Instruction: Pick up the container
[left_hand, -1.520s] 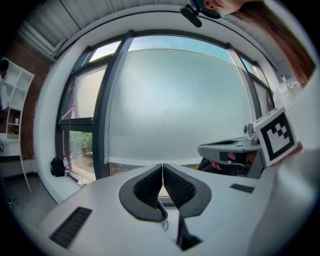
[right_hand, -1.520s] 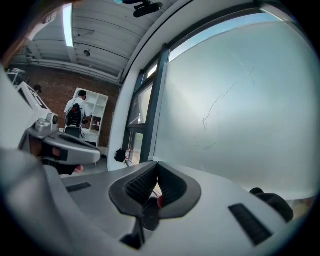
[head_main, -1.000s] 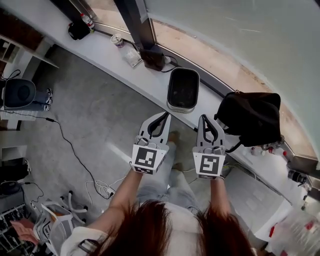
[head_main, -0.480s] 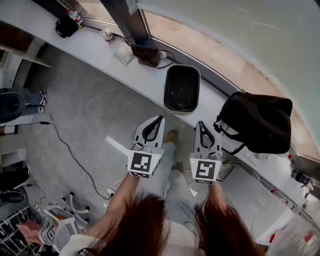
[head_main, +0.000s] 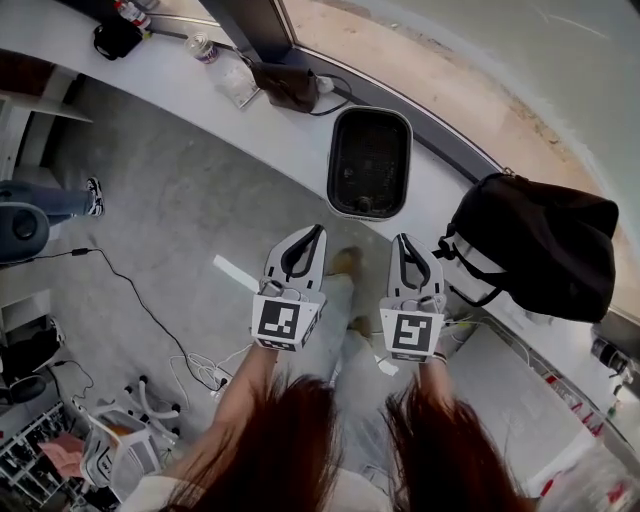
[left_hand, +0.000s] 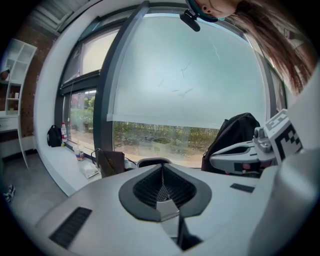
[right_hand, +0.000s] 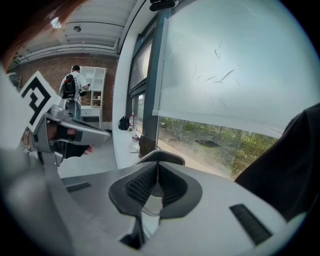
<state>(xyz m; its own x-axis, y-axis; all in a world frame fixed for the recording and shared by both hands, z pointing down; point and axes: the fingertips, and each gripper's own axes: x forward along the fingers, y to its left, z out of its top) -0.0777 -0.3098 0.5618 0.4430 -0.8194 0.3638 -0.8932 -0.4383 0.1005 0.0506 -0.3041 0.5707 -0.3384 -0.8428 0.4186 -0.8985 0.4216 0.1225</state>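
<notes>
The container is a dark rectangular tub with a pale rim, standing on the white window counter. Its rim peeks over the jaws in the left gripper view and the right gripper view. My left gripper and right gripper hang side by side over the floor, just short of the counter and below the container. Both are shut with nothing between their jaws. The tips point toward the container.
A black backpack sits on the counter right of the container. Left of it lie a brown pouch, a clear bag, a cup and a black bag. Cables trail on the floor.
The view has shifted forward; the container and backpack now sit nearer and larger. Both grippers stay shut and side by side.
</notes>
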